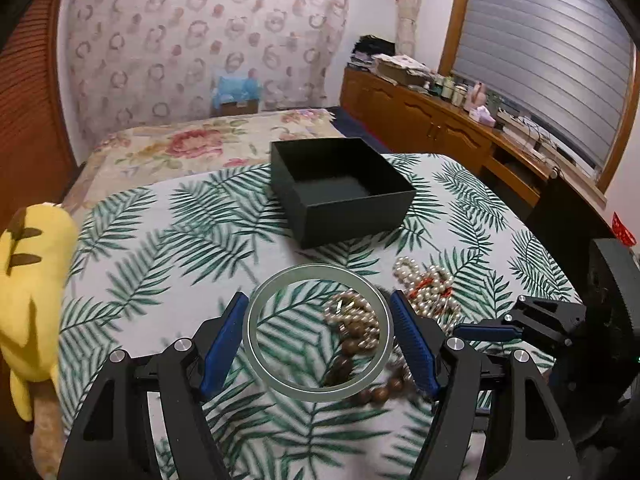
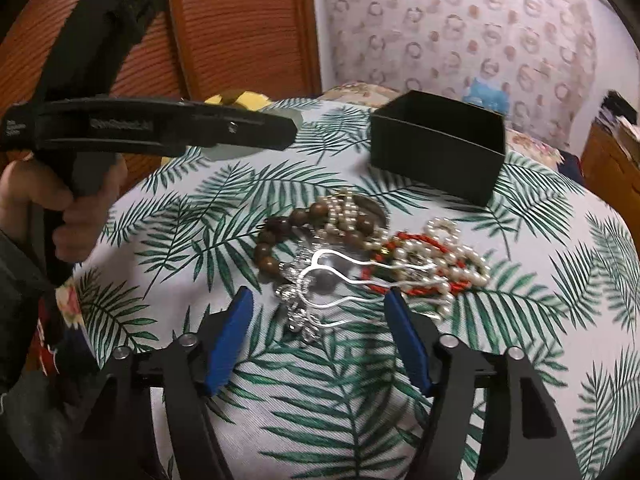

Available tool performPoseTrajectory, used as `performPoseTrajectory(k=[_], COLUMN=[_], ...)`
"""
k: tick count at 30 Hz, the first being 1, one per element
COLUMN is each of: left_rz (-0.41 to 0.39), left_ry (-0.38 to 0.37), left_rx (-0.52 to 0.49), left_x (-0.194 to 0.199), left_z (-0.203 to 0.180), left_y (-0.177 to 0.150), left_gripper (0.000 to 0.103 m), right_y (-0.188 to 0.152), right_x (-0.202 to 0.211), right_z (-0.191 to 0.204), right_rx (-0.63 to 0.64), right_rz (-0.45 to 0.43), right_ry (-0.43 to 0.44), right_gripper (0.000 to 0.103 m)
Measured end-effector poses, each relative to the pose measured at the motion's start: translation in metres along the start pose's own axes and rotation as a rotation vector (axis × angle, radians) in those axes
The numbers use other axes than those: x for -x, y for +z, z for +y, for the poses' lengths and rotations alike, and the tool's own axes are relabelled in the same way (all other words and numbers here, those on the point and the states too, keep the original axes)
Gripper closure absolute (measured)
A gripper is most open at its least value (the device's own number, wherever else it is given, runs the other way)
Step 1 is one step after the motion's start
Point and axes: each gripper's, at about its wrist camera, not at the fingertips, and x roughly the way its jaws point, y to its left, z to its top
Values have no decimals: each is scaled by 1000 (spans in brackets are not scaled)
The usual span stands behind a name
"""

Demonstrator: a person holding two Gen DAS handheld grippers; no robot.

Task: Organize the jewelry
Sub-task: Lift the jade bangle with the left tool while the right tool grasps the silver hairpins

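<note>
My left gripper (image 1: pixel 318 320) is shut on a pale green bangle (image 1: pixel 256 344), held across its width above the leaf-print cloth. Through the ring I see wooden beads (image 1: pixel 352 346) and pearls (image 1: pixel 430 288) lying on the cloth. A black open box (image 1: pixel 340 190) stands beyond, empty inside. My right gripper (image 2: pixel 320 312) is open, low over a silver hairpin (image 2: pixel 340 276) in the jewelry pile: wooden bead bracelet (image 2: pixel 276 236), pearl strands (image 2: pixel 344 212) and a red bead string (image 2: pixel 424 284). The box (image 2: pixel 436 160) shows behind. The left gripper's body (image 2: pixel 160 128) crosses the upper left.
A yellow plush toy (image 1: pixel 32 304) sits at the table's left edge. A floral bed (image 1: pixel 192 144) lies behind the table. A wooden cabinet (image 1: pixel 432 120) with clutter runs along the right wall. The right gripper (image 1: pixel 532 320) shows at the right in the left wrist view.
</note>
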Motion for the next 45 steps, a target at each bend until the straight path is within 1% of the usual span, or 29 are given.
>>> performPoseTrajectory(k=[2, 4, 6, 8, 11, 14, 19, 20, 21, 22, 29, 37, 39, 45], left_rz=[-4, -5, -3, 0, 5, 6, 1, 0, -1, -3, -6, -11, -13, -21], left_ry=[7, 10, 14, 17, 10, 6, -1, -2, -2, -2, 2, 1, 1, -1], left_rx=[9, 16, 19, 24, 37, 43, 42, 43, 43, 44, 42, 36, 36, 30], left_x=[4, 6, 7, 7, 5, 4, 4, 5, 5, 6, 6, 7, 8, 10], left_z=[2, 6, 9, 10, 12, 13, 12, 11, 11, 11, 10, 6, 6, 2], left_y=[-5, -10, -14, -20, -25, -28, -28, -28, -27, -27, -26, -21, -20, -15], left_gripper=[34, 34, 34, 34, 34, 34, 34, 34, 34, 34, 34, 34, 34, 34], right_y=[4, 7, 9, 11, 14, 15, 19, 20, 20, 20, 20, 29, 32, 37], right_x=[-3, -6, -8, -9, -13, -19, -22, -25, -25, -26, -7, 19, 24, 33], right_z=[6, 10, 10, 11, 9, 9, 13, 13, 14, 14, 11, 9, 10, 5], right_rx=[27, 57, 77, 90, 95, 101, 130, 139, 148, 149, 150, 136, 139, 161], right_rz=[9, 14, 15, 24, 52, 87, 114, 114, 114, 113, 77, 17, 8, -6], right_ry=[2, 2, 4, 14, 14, 10, -9, -18, -34, -36, -28, -35, -46, -112], right_gripper=[47, 53, 55, 62, 65, 65, 65, 74, 79, 81, 85, 89, 89, 93])
